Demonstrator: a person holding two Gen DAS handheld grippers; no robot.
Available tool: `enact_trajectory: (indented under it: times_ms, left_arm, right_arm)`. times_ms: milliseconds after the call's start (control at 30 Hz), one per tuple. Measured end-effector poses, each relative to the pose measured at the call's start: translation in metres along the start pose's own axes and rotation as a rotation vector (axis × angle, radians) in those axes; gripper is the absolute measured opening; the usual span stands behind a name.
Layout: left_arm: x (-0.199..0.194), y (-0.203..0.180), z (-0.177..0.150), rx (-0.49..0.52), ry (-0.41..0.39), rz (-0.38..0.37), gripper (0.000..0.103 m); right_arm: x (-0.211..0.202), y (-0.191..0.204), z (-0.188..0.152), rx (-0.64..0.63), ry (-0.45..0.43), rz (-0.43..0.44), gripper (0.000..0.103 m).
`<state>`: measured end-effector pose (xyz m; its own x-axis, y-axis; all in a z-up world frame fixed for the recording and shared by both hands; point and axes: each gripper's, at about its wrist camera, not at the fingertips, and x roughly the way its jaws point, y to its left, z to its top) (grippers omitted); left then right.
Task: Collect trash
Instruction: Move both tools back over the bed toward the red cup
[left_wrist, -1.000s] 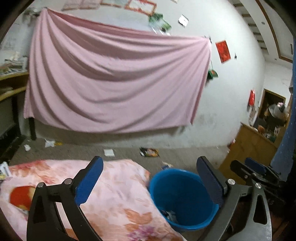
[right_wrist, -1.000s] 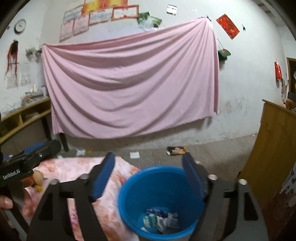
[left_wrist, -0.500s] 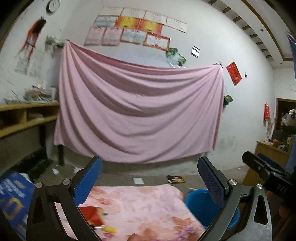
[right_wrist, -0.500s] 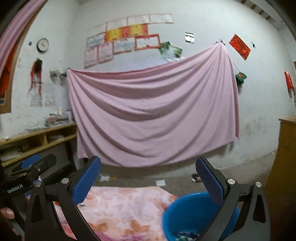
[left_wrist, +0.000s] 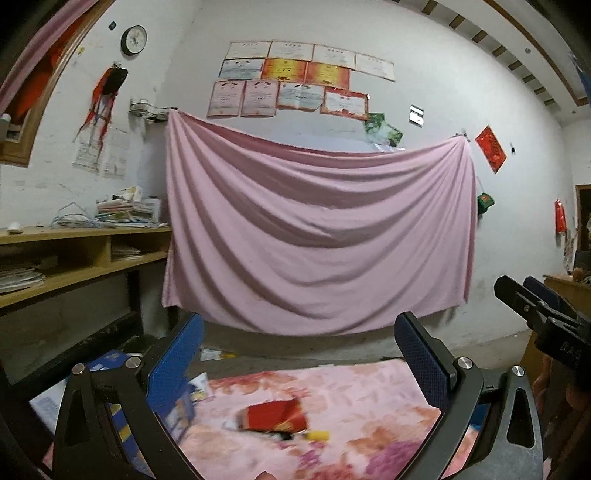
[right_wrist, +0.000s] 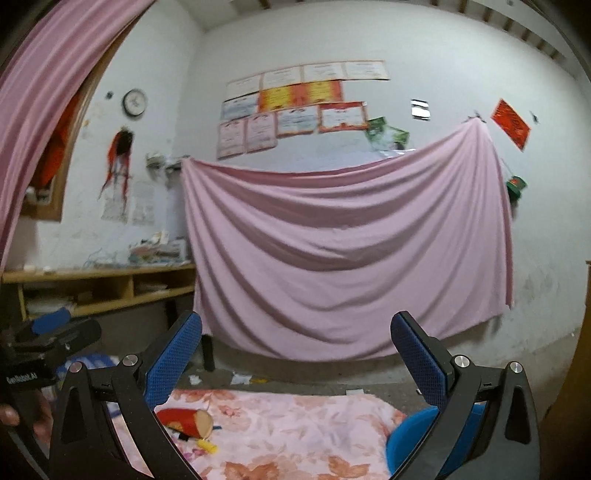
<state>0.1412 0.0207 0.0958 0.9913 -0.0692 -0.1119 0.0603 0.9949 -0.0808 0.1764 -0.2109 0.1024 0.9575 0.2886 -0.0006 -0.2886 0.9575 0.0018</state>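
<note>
Left wrist: red wrapper (left_wrist: 273, 419) on floral cloth (left_wrist: 369, 398) | blue bin (right_wrist: 410, 435) right | both jaws released, empty

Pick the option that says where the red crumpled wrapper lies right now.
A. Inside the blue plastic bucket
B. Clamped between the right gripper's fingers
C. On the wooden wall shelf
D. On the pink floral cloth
D: the red crumpled wrapper lies on the pink floral cloth, in front of both open grippers, apart from the blue plastic bucket at the cloth's far end.
</note>
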Motion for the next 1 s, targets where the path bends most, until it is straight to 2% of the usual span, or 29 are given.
enact_trajectory:
  times_ms: [233,533,633,700,800,867,1000]
  left_arm:
    - [0.008,0.016,-0.03,-0.004,0.085,0.014,0.101]
    - [0.042,0.023,-0.056,-0.006,0.238,0.011,0.1]
    - [0.058,0.026,-0.064,-0.019,0.296,0.022,0.1]
    - [0.068,0.029,-0.071,-0.033,0.34,0.027,0.099]
    - [0.082,0.03,-0.079,-0.04,0.398,0.027,0.09]
    - [0.092,0.03,-0.085,-0.043,0.436,0.016,0.077]
    - [0.107,0.031,-0.095,-0.053,0.493,0.003,0.063]
  right_arm:
    - [0.025,0.021,-0.027,-0.036,0.087,0.066,0.103]
    - [0.067,0.015,-0.059,0.007,0.31,0.136,0.103]
    - [0.081,0.013,-0.068,0.011,0.388,0.166,0.096]
    - [0.092,0.014,-0.074,-0.001,0.447,0.183,0.088]
    - [0.107,0.018,-0.086,-0.017,0.534,0.207,0.082]
    - [0.113,0.019,-0.094,-0.018,0.581,0.228,0.077]
    - [0.125,0.025,-0.106,-0.045,0.657,0.255,0.063]
